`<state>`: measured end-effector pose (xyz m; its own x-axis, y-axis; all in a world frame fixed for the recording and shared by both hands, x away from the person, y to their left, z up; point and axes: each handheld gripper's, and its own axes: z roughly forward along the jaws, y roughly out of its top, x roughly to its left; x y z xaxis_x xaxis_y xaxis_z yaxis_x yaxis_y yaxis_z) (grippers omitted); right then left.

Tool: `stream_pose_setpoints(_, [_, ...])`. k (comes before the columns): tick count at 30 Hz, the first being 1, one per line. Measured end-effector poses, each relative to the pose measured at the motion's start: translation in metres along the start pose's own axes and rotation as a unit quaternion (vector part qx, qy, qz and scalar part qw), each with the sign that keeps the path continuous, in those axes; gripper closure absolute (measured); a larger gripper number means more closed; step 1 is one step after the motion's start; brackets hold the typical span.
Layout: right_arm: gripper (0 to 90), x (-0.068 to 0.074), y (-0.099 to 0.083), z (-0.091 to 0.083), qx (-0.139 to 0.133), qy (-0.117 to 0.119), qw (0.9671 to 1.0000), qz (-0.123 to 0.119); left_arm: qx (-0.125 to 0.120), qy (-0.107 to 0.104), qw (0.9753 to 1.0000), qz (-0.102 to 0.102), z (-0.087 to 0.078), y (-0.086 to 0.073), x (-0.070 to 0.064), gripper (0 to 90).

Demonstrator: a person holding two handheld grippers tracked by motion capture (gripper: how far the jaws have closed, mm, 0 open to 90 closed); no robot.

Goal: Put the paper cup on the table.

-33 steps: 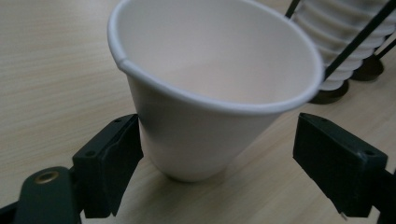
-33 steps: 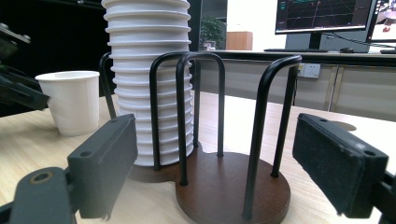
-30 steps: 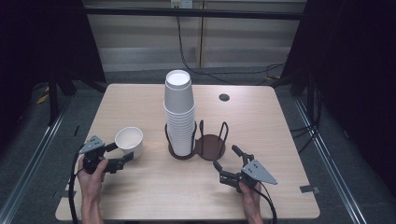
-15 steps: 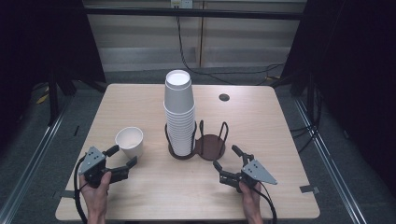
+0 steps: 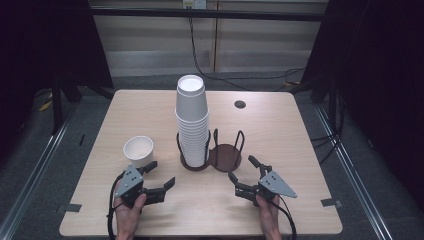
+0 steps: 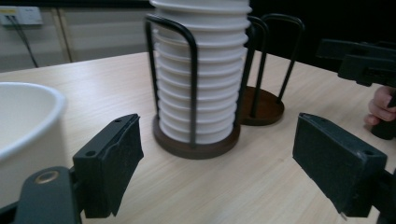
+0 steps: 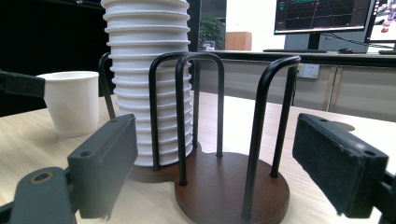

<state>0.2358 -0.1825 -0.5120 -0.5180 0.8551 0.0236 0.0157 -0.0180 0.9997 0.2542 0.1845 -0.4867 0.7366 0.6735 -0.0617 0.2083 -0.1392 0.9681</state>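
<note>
I see the stack of white cups (image 5: pixel 191 120) standing in the left ring of the dark wire holder (image 5: pixel 211 152) mid-worktop (image 5: pixel 300 140); its right ring holds nothing. A single cup (image 5: pixel 138 151) sits left. My left gripper (image 5: pixel 154 176) and right gripper (image 5: pixel 247 172) rest near, jaws spread, gripping nothing. The left gripper view crops the stack's top.

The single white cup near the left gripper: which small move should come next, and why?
Probably ease the left gripper forward around the single cup. Its jaws stand open, the cup stands upright and apart just ahead, and one holder ring is empty.
</note>
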Motion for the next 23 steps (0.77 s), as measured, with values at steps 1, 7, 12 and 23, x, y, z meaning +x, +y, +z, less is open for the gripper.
stream_pose_setpoints(1, [13.4,0.000,0.000,0.000,0.000,0.000,1.0000,0.000,0.000,-0.006,0.9999,0.009,0.002,0.000,-0.002,15.7])
stream_pose_setpoints(7, [13.4,0.000,0.000,0.000,0.000,-0.001,1.0000,0.000,-0.001,-0.022,0.9996,0.019,0.020,-0.005,-0.017,15.4])
stream_pose_setpoints(12, [13.4,0.000,0.000,0.000,0.000,0.000,1.0000,0.000,-0.032,0.002,0.9994,0.010,0.026,-0.014,-0.023,15.3])
stream_pose_setpoints(23, [13.5,0.000,0.000,0.000,0.001,0.000,1.0000,0.001,-0.115,0.000,0.9931,0.021,0.019,-0.022,-0.028,13.4])
